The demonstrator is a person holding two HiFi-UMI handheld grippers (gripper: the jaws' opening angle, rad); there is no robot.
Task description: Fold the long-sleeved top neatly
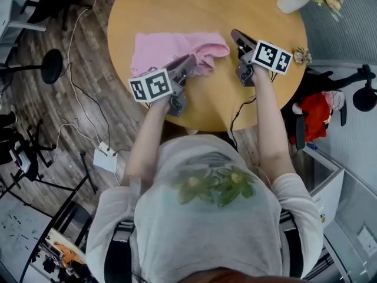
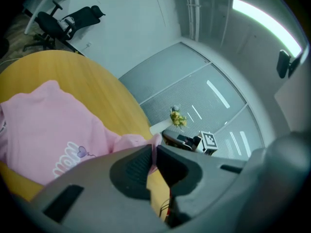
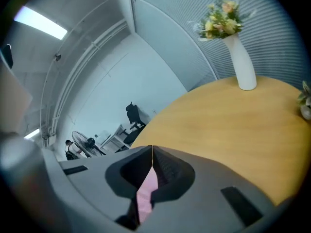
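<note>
A pink long-sleeved top [image 1: 168,49] lies bunched on the round wooden table [image 1: 194,5]. Its front print shows in the left gripper view [image 2: 53,130]. My left gripper [image 1: 189,61] is at the top's near right part, shut on a fold of pink cloth [image 2: 154,149]. My right gripper [image 1: 234,34] is just right of the top's right end. In the right gripper view its jaws [image 3: 152,148] are shut, and a strip of pink cloth [image 3: 147,193] hangs between them. In the left gripper view, the right gripper [image 2: 201,142] is seen beyond the cloth.
A white vase with yellow flowers [image 1: 293,0] stands at the table's far right edge [image 3: 243,62]. A small dried flower [image 1: 302,55] lies by the right rim. Cables and a white box [image 1: 106,157] lie on the floor at left; a red object [image 1: 315,114] sits at right.
</note>
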